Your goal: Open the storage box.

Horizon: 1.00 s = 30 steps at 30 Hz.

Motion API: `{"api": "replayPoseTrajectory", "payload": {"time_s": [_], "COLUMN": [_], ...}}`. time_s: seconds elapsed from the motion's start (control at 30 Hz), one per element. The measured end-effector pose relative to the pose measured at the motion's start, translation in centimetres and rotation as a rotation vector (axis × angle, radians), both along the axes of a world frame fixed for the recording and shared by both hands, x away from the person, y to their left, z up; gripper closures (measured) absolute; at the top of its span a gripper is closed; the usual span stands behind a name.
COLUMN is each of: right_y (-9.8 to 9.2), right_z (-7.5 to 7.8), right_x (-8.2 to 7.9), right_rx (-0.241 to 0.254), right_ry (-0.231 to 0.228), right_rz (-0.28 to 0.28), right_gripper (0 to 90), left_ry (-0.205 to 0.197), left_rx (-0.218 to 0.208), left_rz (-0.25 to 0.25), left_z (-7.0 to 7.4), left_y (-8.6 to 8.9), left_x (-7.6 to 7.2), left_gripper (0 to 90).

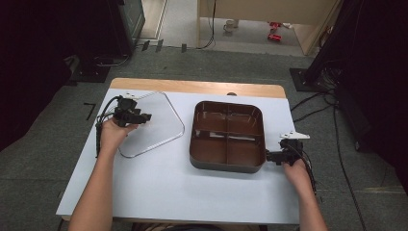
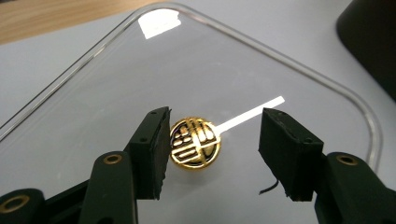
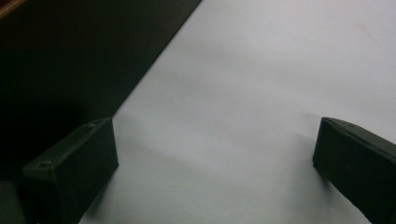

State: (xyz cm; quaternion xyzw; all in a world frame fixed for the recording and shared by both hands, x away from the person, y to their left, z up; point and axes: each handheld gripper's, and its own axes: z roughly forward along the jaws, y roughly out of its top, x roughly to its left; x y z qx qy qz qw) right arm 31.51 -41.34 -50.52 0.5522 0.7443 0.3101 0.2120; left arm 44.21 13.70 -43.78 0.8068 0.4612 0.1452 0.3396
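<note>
A: Starting at the far L. What's the L gripper (image 1: 144, 117) doing?

B: I've got it over the clear lid (image 1: 163, 126), which lies flat on the white table (image 1: 159, 187), L of the tray. Jaws part open, nothing clamped. In the L gripper view the gold knob (image 2: 194, 142) sits on the lid, between the jaws.

A: Touching either jaw?

B: It's tight against the jaw at the L of that view, maybe just touching, can't say for sure. The other jaw stands well clear, w/ a plain gap of lid between it and the knob. So the pads aren't pressing on it from both sides.

A: Lid position rel. to the jaws?

B: Under them, spreading out ahead. Its rounded rim curves past both tips, and a dark corner of the tray shows beyond the far jaw at top R of that view.

A: Moving R, the tray?

B: Brown tray (image 1: 227, 166), four compartments, mid-table between the two grippers. Nothing in it as far as I can see.

A: And the R gripper (image 1: 267, 156)?

B: I'm holding it low at the tray's near R corner, tips pointed at the tray wall. Jaws wide apart. In the R gripper view there's bare white table between them, and the dark tray wall runs just beyond the jaw on the L of that view. Can't tell if that jaw touches the wall. Nothing held.
</note>
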Motion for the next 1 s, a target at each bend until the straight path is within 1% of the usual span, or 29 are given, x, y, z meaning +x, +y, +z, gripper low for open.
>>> {"api": "replayPoseTrajectory", "payload": {"time_s": [0.1,0.23,0.33,0.4,0.47,0.53,0.63,0.7,0.87,0.97,1.0], "right_y": [0.0,0.0,0.0,0.0,0.0,0.0,0.0,0.0,0.0,0.0,0.0], "right_z": [0.0,0.0,0.0,0.0,0.0,0.0,0.0,0.0,0.0,0.0,0.0], "right_x": [0.0,0.0,0.0,0.0,0.0,0.0,0.0,0.0,0.0,0.0,0.0], "right_rx": [0.000,-0.001,-0.001,-0.001,-0.001,-0.001,-0.001,-0.001,-0.001,-0.001,-0.001], "right_ry": [0.000,0.000,0.000,0.000,0.000,-0.001,-0.001,-0.001,-0.001,0.000,0.000], "right_rz": [0.000,0.000,0.001,0.000,0.000,0.001,0.001,0.001,0.001,0.000,0.001], "right_gripper": [0.0,0.0,0.0,0.0,0.0,0.0,0.0,0.0,0.0,0.0,0.0], "left_ry": [-0.004,-0.011,-0.016,-0.024,-0.034,-0.047,-0.065,-0.066,-0.070,-0.098,-0.102], "left_rx": [-0.014,0.006,0.001,-0.018,-0.042,-0.047,-0.039,-0.030,-0.025,-0.008,-0.011], "left_rz": [-0.015,-0.053,-0.065,-0.080,-0.089,-0.104,-0.128,-0.144,-0.167,-0.192,-0.200], "left_z": [0.6,1.4,1.6,1.7,1.9,2.0,2.0,1.8,1.2,0.9,0.8], "left_y": [-0.4,-1.5,-2.0,-2.3,-2.7,-3.1,-3.7,-4.2,-5.1,-5.8,-6.0], "left_x": [-0.4,-1.3,-1.7,-2.1,-2.5,-2.9,-3.7,-4.1,-5.0,-5.6,-5.8], "left_gripper": [41.1,38.7,35.7,35.2,32.3,30.7,29.7,29.4,28.0,26.8,26.8]}}
